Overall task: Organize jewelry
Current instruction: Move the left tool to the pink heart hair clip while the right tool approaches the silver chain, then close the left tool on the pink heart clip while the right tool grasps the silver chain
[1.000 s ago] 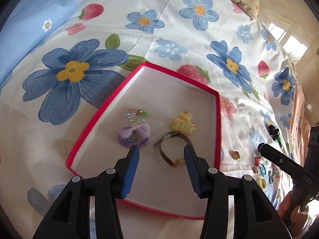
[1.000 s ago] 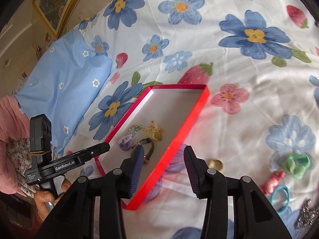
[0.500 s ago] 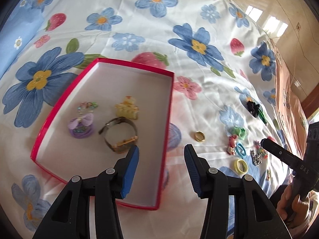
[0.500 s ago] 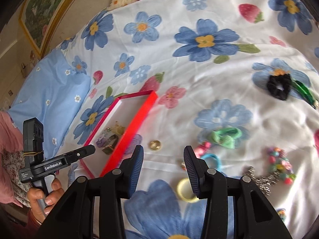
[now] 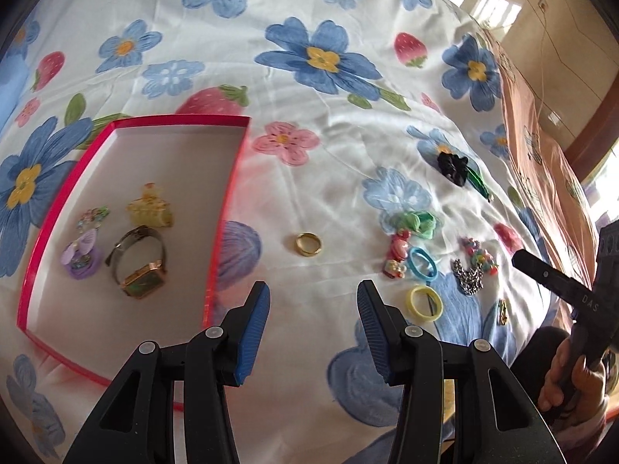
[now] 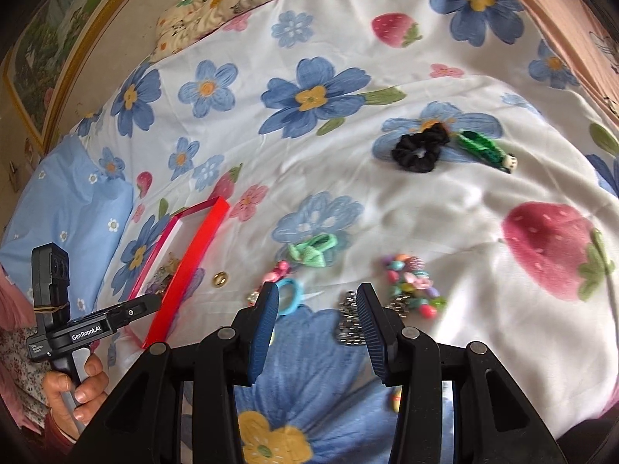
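Observation:
A red-rimmed tray (image 5: 228, 178) lies on the flowered bedsheet and holds a watch (image 5: 139, 266), a yellow clip (image 5: 151, 210) and a purple bow tie (image 5: 81, 257). Right of it lie a gold ring (image 5: 308, 244), a blue hair tie (image 5: 423, 263), a yellow band (image 5: 425, 304), a silver chain (image 5: 470, 280) and a bead bracelet (image 5: 479, 253). My left gripper (image 5: 313, 321) is open and empty, just below the ring. My right gripper (image 6: 317, 317) is open and empty over the blue tie (image 6: 290, 295) and the chain (image 6: 350, 323).
A black scrunchie (image 6: 419, 150) and a green clip (image 6: 483, 149) lie farther back. A green bow tie (image 6: 313, 251) and a pink clip (image 5: 398, 253) sit near the ring. A blue pillow (image 6: 62, 224) is at the left. The bed's edge runs along the right.
Both grippers have swung right, from the tray toward the loose jewelry. The left gripper left the watch in the tray and now faces the gold ring. Both stayed open.

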Motion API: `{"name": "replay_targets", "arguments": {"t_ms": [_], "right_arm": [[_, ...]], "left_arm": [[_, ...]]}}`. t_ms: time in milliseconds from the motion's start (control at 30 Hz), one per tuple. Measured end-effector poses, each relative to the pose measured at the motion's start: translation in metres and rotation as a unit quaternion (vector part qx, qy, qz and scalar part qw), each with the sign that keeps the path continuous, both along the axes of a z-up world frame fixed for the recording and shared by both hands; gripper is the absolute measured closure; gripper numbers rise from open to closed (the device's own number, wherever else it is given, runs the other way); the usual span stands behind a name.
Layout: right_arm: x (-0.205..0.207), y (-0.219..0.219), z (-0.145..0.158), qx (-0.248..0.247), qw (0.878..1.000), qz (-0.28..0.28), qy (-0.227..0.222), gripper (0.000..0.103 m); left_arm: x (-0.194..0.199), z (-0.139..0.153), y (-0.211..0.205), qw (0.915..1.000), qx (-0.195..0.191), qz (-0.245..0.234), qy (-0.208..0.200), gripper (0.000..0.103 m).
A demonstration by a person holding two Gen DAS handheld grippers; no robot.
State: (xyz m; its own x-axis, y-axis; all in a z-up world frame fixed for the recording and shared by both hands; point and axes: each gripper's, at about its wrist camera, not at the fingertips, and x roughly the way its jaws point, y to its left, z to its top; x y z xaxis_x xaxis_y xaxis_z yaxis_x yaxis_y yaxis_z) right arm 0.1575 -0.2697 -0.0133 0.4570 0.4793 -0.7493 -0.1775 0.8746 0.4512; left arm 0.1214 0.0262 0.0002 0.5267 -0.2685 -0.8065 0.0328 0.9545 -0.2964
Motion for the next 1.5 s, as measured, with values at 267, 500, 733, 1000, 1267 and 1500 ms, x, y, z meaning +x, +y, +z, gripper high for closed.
{"name": "replay_targets", "arguments": {"t_ms": [267, 500, 733, 1000, 1267, 1500], "right_arm": [[0.004, -0.026, -0.009, -0.026, 0.999, -0.023, 0.004, 0.059], [0.013, -0.032, -0.024, -0.04, 0.999, -0.018, 0.019, 0.059], [0.018, -0.034, -0.028, -0.037, 0.999, -0.013, 0.028, 0.059], [0.005, -0.003, -0.046, -0.047, 0.997, 0.036, 0.05, 0.059], [0.006, 0.021, -0.059, -0.114, 0.991, 0.069, 0.022, 0.064], [0.005, 0.018, -0.054, -0.125, 0.99, 0.062, 0.003, 0.086]], "left_arm": [[0.024, -0.012, -0.036, 0.9989, 0.016, -0.043, 0.012, 0.056], [0.049, -0.027, -0.061, 0.9972, 0.025, -0.066, 0.024, 0.056], [0.07, -0.039, -0.077, 0.9964, 0.025, -0.075, 0.03, 0.056], [0.095, -0.062, -0.094, 0.9942, 0.021, -0.093, 0.049, 0.056], [0.113, -0.075, -0.112, 0.9918, 0.044, -0.112, 0.042, 0.059], [0.108, -0.07, -0.102, 0.993, 0.034, -0.108, 0.033, 0.085]]}}
